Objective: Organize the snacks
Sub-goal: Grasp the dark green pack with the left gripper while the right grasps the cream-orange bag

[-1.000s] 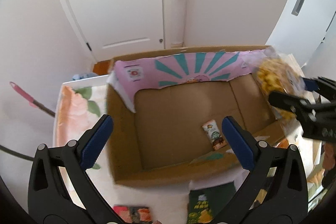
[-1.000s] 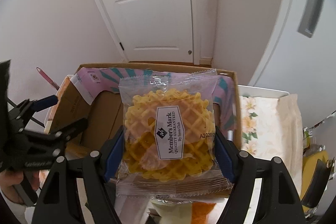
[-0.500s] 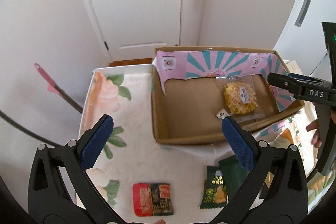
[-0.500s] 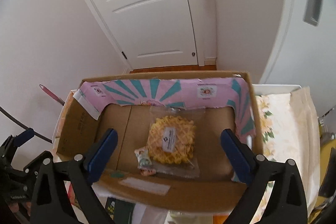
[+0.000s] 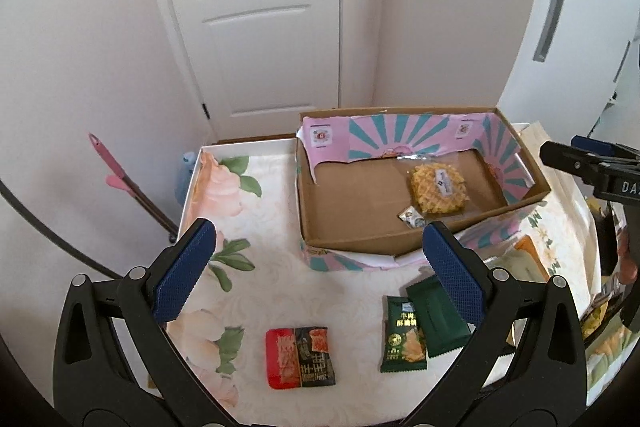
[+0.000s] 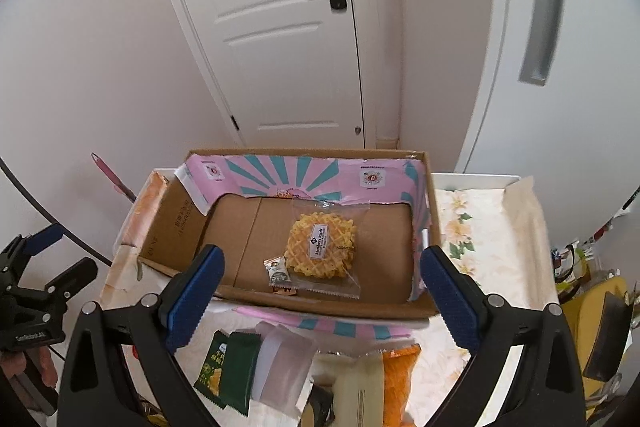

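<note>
snacks: the waffle pack lay in the cardboard box, dropped. right gripper had just spread wide, empty; left gripper gaped too. next, probably the green packets, partly hidden.

Left gripper jaws wide apart, nothing between the blue pads, hovering over the floral tablecloth. Cardboard box ahead holds a waffle packet with a small sachet touching its near corner. On the cloth: red-and-black packet, 2 green packets overlapping. Right gripper at the right edge, beside the box. White door behind.
</note>
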